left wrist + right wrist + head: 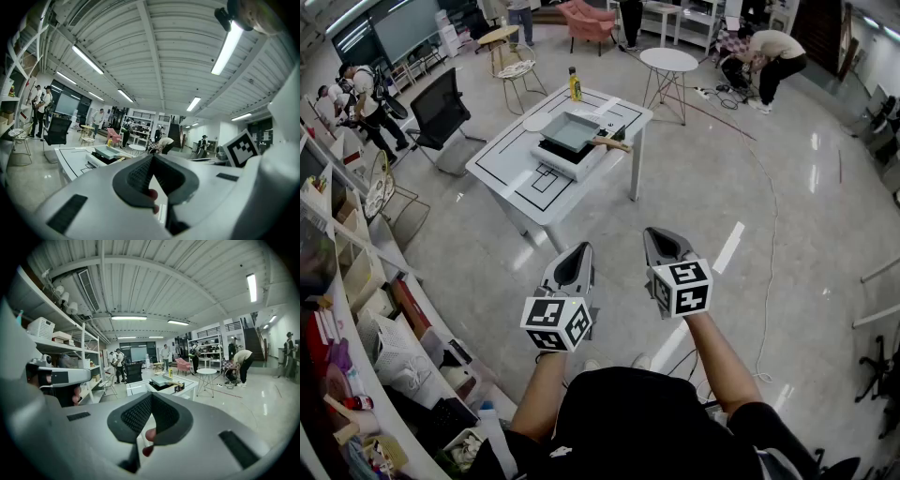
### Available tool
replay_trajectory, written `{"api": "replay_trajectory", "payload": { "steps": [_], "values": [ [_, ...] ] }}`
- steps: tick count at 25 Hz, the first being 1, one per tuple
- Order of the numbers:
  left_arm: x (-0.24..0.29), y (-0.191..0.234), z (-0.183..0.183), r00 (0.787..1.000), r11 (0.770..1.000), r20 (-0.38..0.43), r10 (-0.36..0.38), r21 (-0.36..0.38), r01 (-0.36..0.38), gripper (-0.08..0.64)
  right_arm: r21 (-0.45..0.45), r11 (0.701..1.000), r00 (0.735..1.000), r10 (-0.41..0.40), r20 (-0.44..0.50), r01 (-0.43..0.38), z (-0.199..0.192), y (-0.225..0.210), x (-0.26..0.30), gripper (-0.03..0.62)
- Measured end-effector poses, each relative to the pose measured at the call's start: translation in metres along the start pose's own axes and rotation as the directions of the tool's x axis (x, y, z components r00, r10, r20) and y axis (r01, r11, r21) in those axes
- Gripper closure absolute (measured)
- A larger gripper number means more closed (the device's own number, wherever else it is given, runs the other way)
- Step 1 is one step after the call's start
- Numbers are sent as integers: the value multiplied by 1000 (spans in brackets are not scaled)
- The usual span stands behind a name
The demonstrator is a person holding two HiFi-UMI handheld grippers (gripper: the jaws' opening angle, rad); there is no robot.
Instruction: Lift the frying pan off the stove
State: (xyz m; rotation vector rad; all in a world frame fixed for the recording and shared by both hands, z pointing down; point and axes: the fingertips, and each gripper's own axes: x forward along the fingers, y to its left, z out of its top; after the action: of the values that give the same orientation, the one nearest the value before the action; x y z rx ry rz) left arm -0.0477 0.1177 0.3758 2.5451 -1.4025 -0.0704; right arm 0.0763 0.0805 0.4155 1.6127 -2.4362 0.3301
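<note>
- On the table (511, 164), near its right edge, the pan (571, 131) sits on the stove (572, 161). Its handle (609, 143) points toward the right corner.
- As I judge it, none of the lift is done. The pan is still on the stove, and I stand well apart from the table with open floor between.
- The left gripper (578, 255) is clenched with nothing between its jaws. The right gripper (664, 239) is the same, closed and empty.
- Left to do: walk up, open a gripper, take the handle and raise the pan.
- A bottle (576, 84) stands at the far corner, clear of the handle.
- A chair (441, 108) sits beyond the table's left edge, and the shelves (356, 281) run along my left.
- Nothing blocks the straight walk in.
</note>
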Motion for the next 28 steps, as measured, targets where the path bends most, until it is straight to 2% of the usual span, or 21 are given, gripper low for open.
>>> {"api": "replay_trajectory", "payload": {
  "steps": [7,22,28],
  "values": [
    [4,-4,-3,1000,1000,-10,3,-1,-3,549,32,999,1000,22,-9,-22,-2,-3,0,591],
    [16,-36,-29,999,999,-16,36,-14,-37,549,32,997,995,77,-68,-75,-33,-35,-15,591],
    [21,-37,-29,999,998,-7,53,-17,-53,549,33,994,992,103,-78,-100,-38,-39,-10,591]
  ]
}}
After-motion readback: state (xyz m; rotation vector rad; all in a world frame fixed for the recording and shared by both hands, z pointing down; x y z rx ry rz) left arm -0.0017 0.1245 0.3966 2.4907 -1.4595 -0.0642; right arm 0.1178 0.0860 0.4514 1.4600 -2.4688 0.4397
